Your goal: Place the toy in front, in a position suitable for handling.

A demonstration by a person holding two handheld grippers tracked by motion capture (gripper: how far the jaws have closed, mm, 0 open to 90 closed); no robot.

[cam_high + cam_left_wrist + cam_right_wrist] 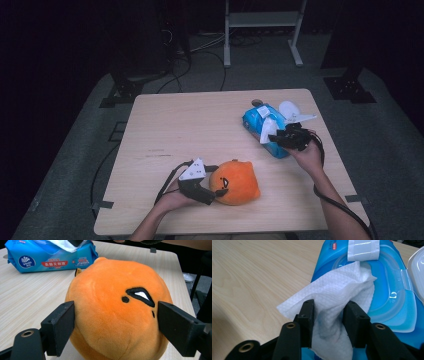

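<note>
A round orange plush toy with a stitched black eye lies near the table's front edge. My left gripper is shut on it, one black jaw pressing each side of the plush. At the back right lies a blue pack of wet wipes with its lid flipped open. A white wipe sticks up out of the opening. My right gripper is open and straddles this wipe, which bunches into a fold between the two jaws and brushes both pads.
The wooden table has bare space on its left and middle. The pack's white lid lies open toward the back right corner. Beyond the table are dark floor, cables and stand legs.
</note>
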